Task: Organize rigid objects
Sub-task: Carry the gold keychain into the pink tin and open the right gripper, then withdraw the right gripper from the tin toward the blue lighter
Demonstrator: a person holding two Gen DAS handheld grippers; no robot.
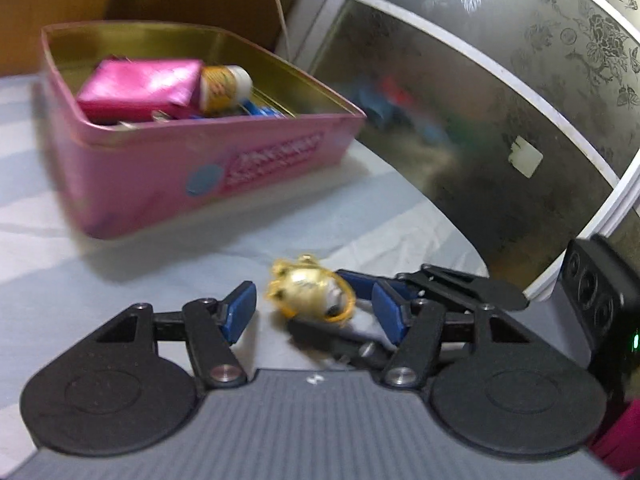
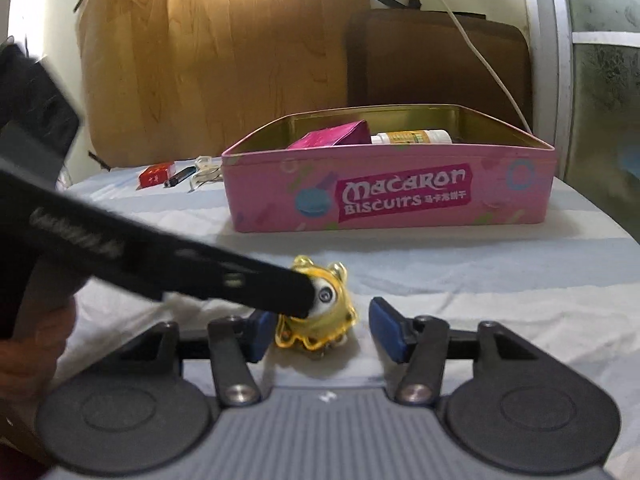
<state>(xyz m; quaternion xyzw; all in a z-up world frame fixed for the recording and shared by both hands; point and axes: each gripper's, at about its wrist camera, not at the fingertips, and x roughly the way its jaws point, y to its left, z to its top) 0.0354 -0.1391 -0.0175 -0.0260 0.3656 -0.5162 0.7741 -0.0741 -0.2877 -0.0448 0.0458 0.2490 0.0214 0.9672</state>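
A small gold toy figure with a yellow ring [image 1: 310,294] lies on the pale cloth, between the open blue pads of my left gripper [image 1: 314,312]. It also shows in the right wrist view [image 2: 320,320], between the open pads of my right gripper [image 2: 320,332]. The left gripper's black finger [image 2: 240,280] crosses in from the left and touches the toy's top. A pink Macaron Biscuits tin [image 2: 388,192] stands open behind the toy and also shows in the left wrist view [image 1: 192,168]. It holds a pink packet [image 1: 140,84], a white bottle [image 1: 226,86] and small blue items.
A red box [image 2: 157,174], a black lighter [image 2: 179,177] and a pale cord [image 2: 206,174] lie at the far left of the table. Brown boards stand behind. A frosted glass door [image 1: 500,100] borders the table's right edge. A white cable [image 2: 480,60] hangs behind the tin.
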